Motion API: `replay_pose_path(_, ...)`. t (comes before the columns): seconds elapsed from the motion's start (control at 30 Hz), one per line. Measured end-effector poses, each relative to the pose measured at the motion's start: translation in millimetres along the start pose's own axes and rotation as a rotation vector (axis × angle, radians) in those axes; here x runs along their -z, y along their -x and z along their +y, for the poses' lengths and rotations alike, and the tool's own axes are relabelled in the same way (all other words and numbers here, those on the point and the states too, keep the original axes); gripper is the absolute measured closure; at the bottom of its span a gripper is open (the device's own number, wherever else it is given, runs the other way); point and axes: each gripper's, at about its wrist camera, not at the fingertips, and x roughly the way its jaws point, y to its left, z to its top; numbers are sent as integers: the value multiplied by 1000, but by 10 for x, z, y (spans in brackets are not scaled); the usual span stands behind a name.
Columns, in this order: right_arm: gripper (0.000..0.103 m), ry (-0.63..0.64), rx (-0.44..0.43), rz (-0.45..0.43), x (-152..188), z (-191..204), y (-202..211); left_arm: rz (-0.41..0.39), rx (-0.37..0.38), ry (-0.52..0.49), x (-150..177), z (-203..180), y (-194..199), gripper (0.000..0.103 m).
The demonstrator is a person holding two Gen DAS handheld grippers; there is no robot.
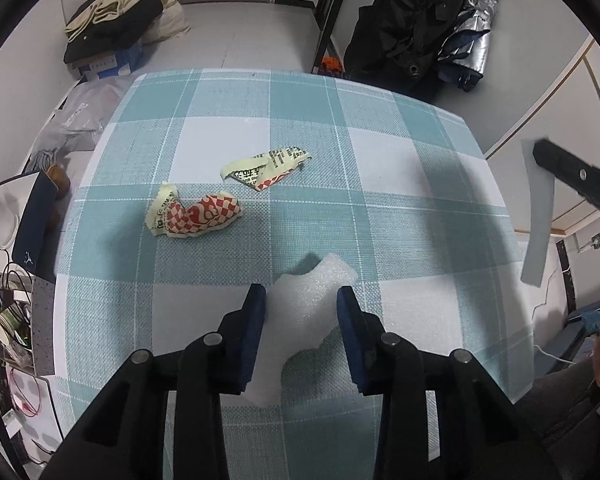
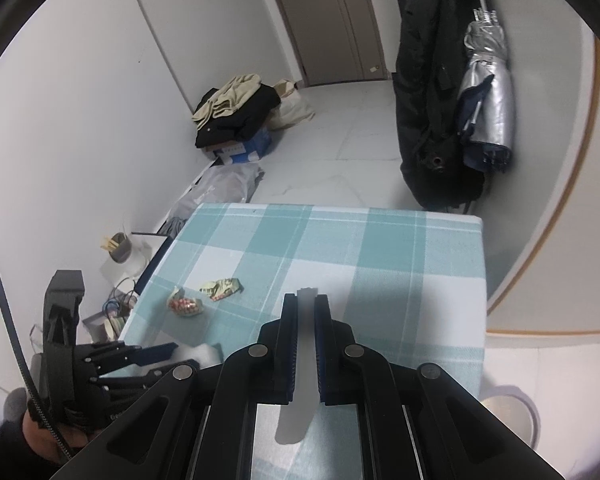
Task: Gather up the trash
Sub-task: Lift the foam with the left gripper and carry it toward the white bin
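A piece of white foam (image 1: 300,320) lies on the teal-and-white checked tablecloth (image 1: 380,140). My left gripper (image 1: 301,294) is shut on it, with a blue pad against each side. Beyond it lie two crumpled wrappers: one red-and-white checked (image 1: 196,216), one pale yellow with print (image 1: 268,168). My right gripper (image 2: 306,300) is shut on a flat grey strip (image 2: 302,360) and hovers above the table. The right wrist view shows the left gripper (image 2: 180,354) low at the left with the foam (image 2: 204,354), and both wrappers (image 2: 185,306) (image 2: 220,289) past it.
Cables, paper cups and a tape roll (image 1: 4,312) crowd the space off the table's left edge. On the floor beyond are a pile of clothes on a box (image 2: 236,120) and plastic bags. A black coat (image 2: 432,100) and a silver umbrella (image 2: 488,92) hang at the far right.
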Motion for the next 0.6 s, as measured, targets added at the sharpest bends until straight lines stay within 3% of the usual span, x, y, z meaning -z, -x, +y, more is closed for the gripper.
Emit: replay_pose_path(0.6,96,-132,-39,-7,588,100,308,-119,24,-9,119,-19,472,71)
